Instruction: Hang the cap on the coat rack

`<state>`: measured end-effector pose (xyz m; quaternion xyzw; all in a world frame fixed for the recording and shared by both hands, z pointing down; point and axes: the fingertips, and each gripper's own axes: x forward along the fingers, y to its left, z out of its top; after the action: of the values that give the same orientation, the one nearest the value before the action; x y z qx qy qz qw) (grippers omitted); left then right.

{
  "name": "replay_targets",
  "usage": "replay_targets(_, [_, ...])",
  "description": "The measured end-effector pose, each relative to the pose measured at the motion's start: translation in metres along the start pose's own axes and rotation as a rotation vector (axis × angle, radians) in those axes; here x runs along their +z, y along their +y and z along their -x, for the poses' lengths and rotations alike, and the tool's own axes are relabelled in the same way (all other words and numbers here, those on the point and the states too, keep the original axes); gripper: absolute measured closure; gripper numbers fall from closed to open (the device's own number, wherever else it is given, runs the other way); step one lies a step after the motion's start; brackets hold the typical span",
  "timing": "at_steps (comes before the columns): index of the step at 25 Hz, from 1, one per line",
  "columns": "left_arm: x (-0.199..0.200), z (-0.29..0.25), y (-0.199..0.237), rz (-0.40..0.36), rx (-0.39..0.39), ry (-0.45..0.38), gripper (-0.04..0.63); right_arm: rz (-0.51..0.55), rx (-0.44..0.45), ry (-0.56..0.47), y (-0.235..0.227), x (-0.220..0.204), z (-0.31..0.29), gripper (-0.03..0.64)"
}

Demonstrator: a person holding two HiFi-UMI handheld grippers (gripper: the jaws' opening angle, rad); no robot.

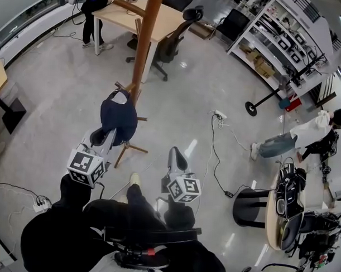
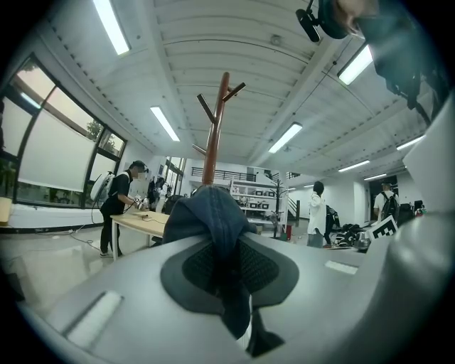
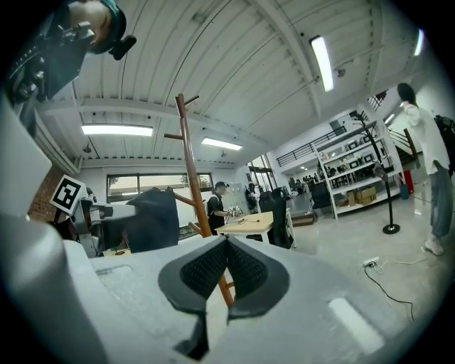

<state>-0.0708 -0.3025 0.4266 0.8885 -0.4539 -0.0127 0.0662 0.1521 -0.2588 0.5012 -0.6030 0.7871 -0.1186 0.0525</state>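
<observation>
In the head view, the left gripper is holding a dark navy cap up beside the lower part of the wooden coat rack, just left of its pole; whether the cap is touching a lower arm of the rack cannot be told here. The right gripper is hovering apart on the right over the glossy floor, carrying nothing. In the left gripper view, the jaws of the left gripper are pinching the fabric of the cap, with its crown bulging out ahead of them, and the coat rack is standing right behind it, its forked pegs sitting well above the cap. In the right gripper view, the jaws of the right gripper are pressed together on nothing, the coat rack is rising behind them, and the cap is showing at the left. The cap appears to be in the approach step, brought to the rack but not yet hung. The next move probably calls for raising it to a peg, slipping it over the tip, then parting the left jaws.
</observation>
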Motion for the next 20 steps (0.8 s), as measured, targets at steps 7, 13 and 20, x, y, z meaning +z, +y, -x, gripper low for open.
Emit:
replay_targets(7, [-0.001, -0.008, 0.002, -0.006, 0.001, -0.005, 0.557, -0.005, -0.003, -0.008, -0.007, 0.001, -0.005, 0.614])
replay_targets(13, [-0.003, -0.014, 0.001, -0.004, 0.0, 0.001, 0.557, -0.008, -0.001, -0.02, -0.013, 0.004, -0.008, 0.614])
replay_targets(20, [-0.007, -0.021, 0.005, 0.001, 0.005, 0.011, 0.557, -0.011, -0.004, -0.022, -0.018, 0.005, -0.011, 0.614])
